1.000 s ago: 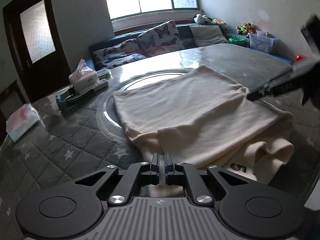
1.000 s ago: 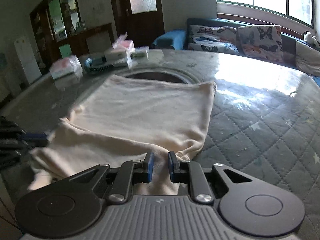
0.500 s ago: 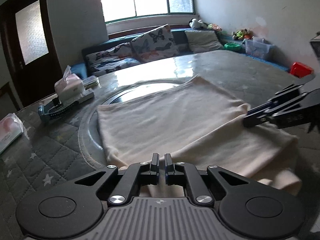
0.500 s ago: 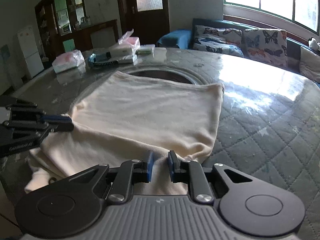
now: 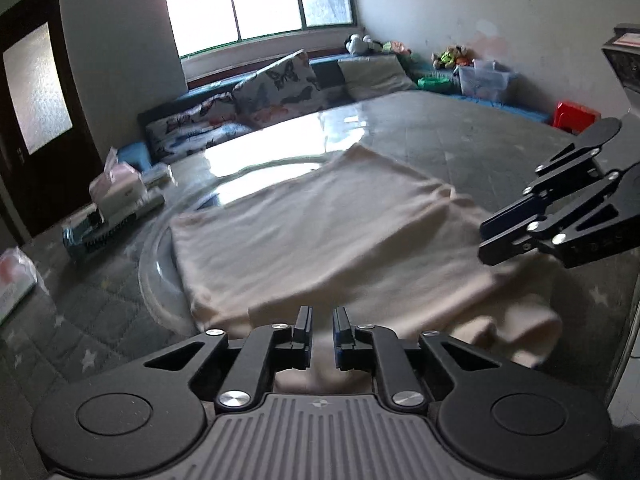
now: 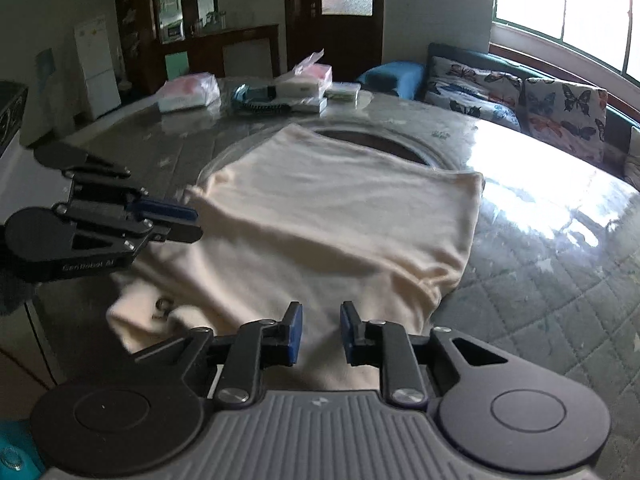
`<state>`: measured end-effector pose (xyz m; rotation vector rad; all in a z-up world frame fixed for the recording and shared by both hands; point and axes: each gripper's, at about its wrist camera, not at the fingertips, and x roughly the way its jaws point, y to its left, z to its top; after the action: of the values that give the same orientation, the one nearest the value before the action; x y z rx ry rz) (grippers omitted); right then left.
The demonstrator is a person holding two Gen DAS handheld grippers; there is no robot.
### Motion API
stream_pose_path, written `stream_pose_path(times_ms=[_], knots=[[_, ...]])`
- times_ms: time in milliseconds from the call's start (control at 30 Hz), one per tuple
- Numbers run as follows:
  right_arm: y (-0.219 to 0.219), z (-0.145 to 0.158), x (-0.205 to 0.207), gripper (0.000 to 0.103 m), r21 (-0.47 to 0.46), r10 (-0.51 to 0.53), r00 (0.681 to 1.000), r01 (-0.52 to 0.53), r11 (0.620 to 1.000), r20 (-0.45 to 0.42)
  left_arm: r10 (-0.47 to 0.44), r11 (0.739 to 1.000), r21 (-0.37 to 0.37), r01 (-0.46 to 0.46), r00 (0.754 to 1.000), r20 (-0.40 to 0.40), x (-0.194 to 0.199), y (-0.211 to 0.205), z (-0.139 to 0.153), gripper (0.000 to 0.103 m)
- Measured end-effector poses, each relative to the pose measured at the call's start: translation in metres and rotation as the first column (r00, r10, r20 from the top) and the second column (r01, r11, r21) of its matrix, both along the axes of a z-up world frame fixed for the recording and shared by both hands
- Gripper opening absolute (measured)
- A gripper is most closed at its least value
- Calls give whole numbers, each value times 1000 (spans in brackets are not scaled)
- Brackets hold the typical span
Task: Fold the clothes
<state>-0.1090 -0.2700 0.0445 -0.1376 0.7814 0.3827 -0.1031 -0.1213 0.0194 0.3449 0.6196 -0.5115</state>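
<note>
Quilted worktop [image 5: 500,148] bearing the cream garment [image 5: 320,232], folded once, centred. My left gripper [image 5: 322,326] and right gripper [image 6: 320,330]: jaws just parted, cloth released, so the fold settles.

"GenRobot.AI" in pale lettering on the left hand-held gripper [image 6: 182,222], a dark printed character, unreadable, on the cream garment [image 6: 320,220]
</note>
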Motion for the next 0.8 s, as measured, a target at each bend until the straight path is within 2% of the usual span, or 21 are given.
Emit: stream_pose_path(times_ms=[167,467,533,600,800], knots=[[0,-5,-14,20,-17,9,1000,-9,1000,-11,1,1000,18,-1,1000,-10,-12,10,-4,12],[-11,-6,-27,20,1,-34,999,34,999,-3,-7,1000,13,7,1000,-13,-27,18,3,15],[-14,-3,-30,20,4,-42,999,42,999,-2,-28,999,22,28,1000,-2,-34,20,6,19],[-19,-3,-30,20,7,-57,998,57,998,-7,-54,998,34,54,998,12,-44,23,9,29],[-23,-8,-34,21,2,-64,998,64,998,-26,-164,980,122,158,986,39,-74,21,4,29]])
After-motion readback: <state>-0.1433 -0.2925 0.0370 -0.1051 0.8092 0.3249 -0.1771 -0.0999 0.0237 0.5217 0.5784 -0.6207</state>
